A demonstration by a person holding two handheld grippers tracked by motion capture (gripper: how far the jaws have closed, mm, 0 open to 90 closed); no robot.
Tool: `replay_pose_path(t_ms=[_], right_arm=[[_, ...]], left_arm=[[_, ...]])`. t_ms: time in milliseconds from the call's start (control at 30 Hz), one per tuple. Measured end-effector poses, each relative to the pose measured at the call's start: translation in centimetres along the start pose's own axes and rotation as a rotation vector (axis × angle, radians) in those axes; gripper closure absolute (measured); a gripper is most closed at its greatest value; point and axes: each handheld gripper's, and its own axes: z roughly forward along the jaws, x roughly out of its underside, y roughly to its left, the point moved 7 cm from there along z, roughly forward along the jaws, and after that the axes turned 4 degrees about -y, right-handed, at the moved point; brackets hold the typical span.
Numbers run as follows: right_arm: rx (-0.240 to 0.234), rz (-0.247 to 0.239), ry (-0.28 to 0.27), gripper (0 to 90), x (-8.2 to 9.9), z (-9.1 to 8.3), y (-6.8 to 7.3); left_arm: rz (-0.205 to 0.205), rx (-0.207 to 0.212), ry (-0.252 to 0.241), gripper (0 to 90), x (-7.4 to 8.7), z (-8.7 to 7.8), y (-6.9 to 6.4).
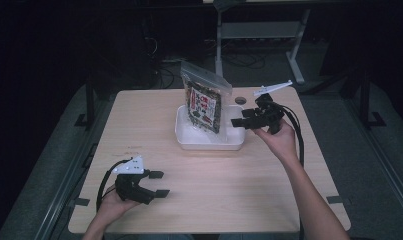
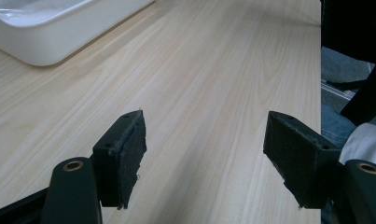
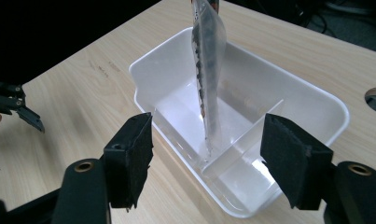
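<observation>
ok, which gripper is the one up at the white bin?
The right gripper: it reaches the white bin beside the standing snack bag, jaws open and empty. The left gripper sits near the table's front edge, well short of it.

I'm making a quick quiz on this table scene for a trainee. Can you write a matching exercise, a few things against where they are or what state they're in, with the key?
Things:
1. snack bag
2. white bin
3. left gripper
4. right gripper

Places or states:
A. open, low over bare wood at the table's near left
B. stands upright on edge inside a divided container
C. open, beside the bin's right end, nothing between its pads
D. sits on the table's far middle, with a clear divider inside

Pairs: 1-B, 2-D, 3-A, 4-C
</observation>
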Motion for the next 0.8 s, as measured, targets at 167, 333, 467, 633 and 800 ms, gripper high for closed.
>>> replay_pose_path(t_ms=[167, 333, 467, 633, 800], right_arm=[[-0.007, 0.010, 0.018, 32.0, 1.3, -0.8, 0.1], [-0.011, 0.011, 0.020, 32.2, 2.6, -1.7, 0.4], [-0.013, 0.011, 0.019, 32.2, 3.6, -2.4, 0.6], [-0.019, 0.016, 0.027, 32.2, 5.1, -3.1, 0.9], [-0.016, 0.031, 0.040, 32.3, 6.7, -3.6, 0.8]], left_arm=[[0.000, -0.009, 0.005, 27.7, 0.1, 0.0, 0.0], [0.000, -0.016, 0.010, 26.9, 0.2, -0.1, 0.1], [0.001, -0.019, 0.013, 26.7, 0.2, -0.1, 0.1], [0.001, -0.024, 0.016, 26.2, 0.3, 0.0, 0.1], [0.000, -0.028, 0.019, 26.0, 0.4, -0.1, 0.2]])
